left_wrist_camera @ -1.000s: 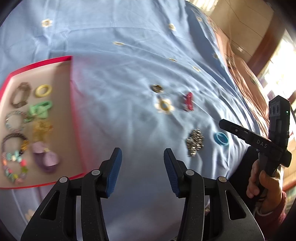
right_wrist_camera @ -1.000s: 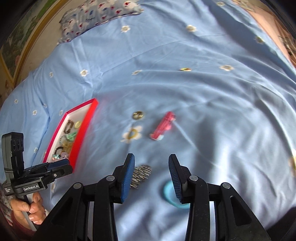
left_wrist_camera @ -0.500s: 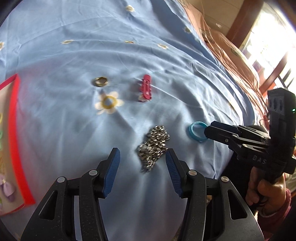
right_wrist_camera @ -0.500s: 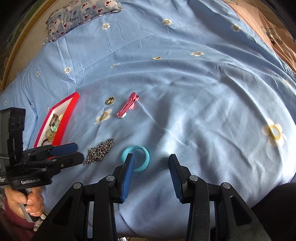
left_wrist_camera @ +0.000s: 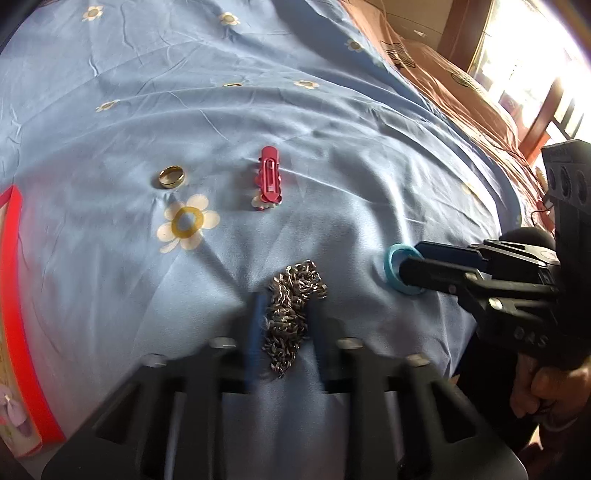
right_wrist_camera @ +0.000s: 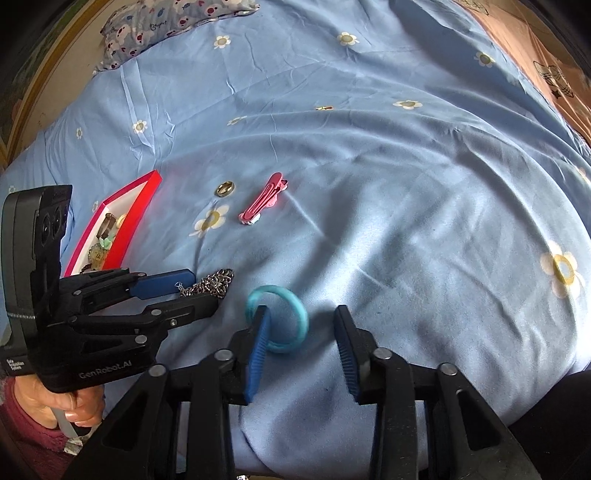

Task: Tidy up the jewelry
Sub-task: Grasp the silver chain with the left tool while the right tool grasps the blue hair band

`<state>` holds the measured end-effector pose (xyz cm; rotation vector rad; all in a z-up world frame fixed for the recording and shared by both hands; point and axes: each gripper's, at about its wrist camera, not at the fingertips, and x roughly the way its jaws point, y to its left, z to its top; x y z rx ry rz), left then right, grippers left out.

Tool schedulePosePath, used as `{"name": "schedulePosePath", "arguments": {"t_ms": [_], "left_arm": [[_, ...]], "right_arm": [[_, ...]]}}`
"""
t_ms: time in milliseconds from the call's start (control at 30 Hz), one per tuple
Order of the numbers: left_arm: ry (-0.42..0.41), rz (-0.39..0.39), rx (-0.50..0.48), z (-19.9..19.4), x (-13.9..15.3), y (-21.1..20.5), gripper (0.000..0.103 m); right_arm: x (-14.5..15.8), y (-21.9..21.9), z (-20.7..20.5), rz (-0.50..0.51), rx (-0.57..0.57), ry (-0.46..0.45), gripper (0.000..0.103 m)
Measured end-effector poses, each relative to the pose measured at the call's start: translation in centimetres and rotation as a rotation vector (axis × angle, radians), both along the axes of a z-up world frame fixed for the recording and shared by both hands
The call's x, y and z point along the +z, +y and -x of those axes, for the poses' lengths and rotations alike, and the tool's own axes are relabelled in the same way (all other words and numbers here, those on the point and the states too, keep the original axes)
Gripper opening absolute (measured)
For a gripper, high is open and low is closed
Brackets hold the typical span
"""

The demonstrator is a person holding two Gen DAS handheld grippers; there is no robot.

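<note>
A silver chain [left_wrist_camera: 291,306] lies heaped on the blue bedsheet. My left gripper [left_wrist_camera: 286,325] is open, blurred, with a finger on each side of the chain; it also shows in the right wrist view [right_wrist_camera: 192,291] at the chain [right_wrist_camera: 212,284]. A turquoise ring [right_wrist_camera: 277,317] lies between my right gripper's [right_wrist_camera: 301,339] open fingers, its left finger over the ring's near edge. In the left wrist view the right gripper [left_wrist_camera: 410,262] covers part of that ring [left_wrist_camera: 393,262]. A gold ring [left_wrist_camera: 171,176] and a pink hair clip [left_wrist_camera: 269,178] lie farther back.
A red-rimmed jewelry tray [right_wrist_camera: 125,221] with several pieces stands at the left; its rim [left_wrist_camera: 16,295] shows in the left wrist view. A patterned pillow [right_wrist_camera: 177,22] lies at the far edge. A brown blanket [left_wrist_camera: 461,85] lies to the right.
Both grippers have moved forward and down. The left now straddles the chain and its fingers have narrowed. The right has come over the turquoise ring.
</note>
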<state>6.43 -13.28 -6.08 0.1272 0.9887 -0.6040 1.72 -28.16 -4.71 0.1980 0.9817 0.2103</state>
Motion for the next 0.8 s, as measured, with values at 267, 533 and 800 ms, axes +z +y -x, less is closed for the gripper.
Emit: {"name": "schedulePosePath", "arguments": {"t_ms": [267,533,800], "left_arm": [[-0.012,0.045,0.008,0.9,1.3,1.6,0.011],[-0.035,0.115,0.077,1.8,3.3,5.2,0.010],[-0.067,0.162,0.137,2.8,5.2,8.3,0.010]], "right_arm": [[0.4,0.4,-0.1,-0.030,0.023,-0.009,0.003],[0.9,1.3,-0.6,-0.081,0.053,-0.012,0.003],[2.2,4.2,-1.4,-0.097,0.124,-0.035,0.003]]}}
